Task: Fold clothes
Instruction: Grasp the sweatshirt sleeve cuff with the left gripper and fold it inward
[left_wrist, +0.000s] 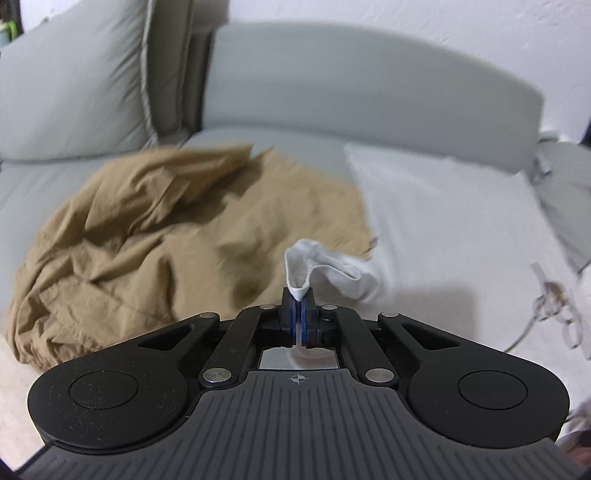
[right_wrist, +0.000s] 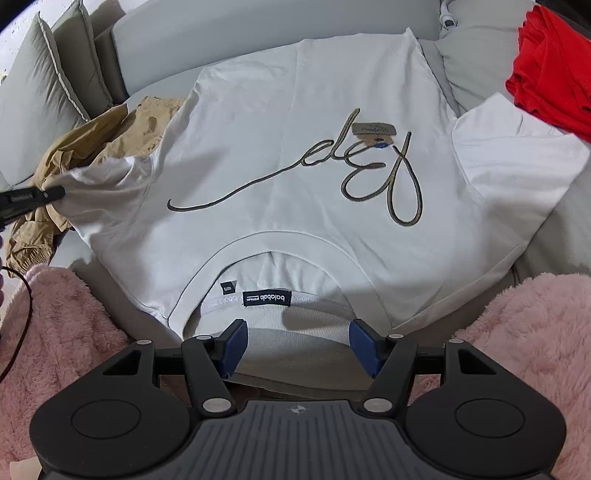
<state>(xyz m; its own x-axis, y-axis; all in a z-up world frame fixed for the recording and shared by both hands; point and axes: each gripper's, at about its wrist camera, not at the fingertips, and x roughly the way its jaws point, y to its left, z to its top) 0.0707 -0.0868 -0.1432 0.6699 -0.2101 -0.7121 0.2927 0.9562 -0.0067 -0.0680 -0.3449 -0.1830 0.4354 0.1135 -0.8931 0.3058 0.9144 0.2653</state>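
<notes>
We are at the sleeve step of folding the white T-shirt, which lies face up on the grey sofa, collar nearest us, hem toward the backrest.

Starting at the left, a crumpled tan garment sits on the seat just beside the shirt, partly under its edge. Our left gripper has its jaws pinched tight on the tip of the left sleeve, and the cloth stands up in a small peak above the pads. The right wrist view shows that sleeve pulled taut, out toward the tan garment.

In the middle, our right gripper hangs over the collar with its jaws well apart and nothing between the pads; the neck label lies just ahead of it. A pink fleecy blanket flanks it on both sides.

Further right, the other sleeve lies flat, near a red garment.

Next, we judge, the pinched sleeve must be carried inward across the chest and laid flat, without dragging the shirt body off line.
</notes>
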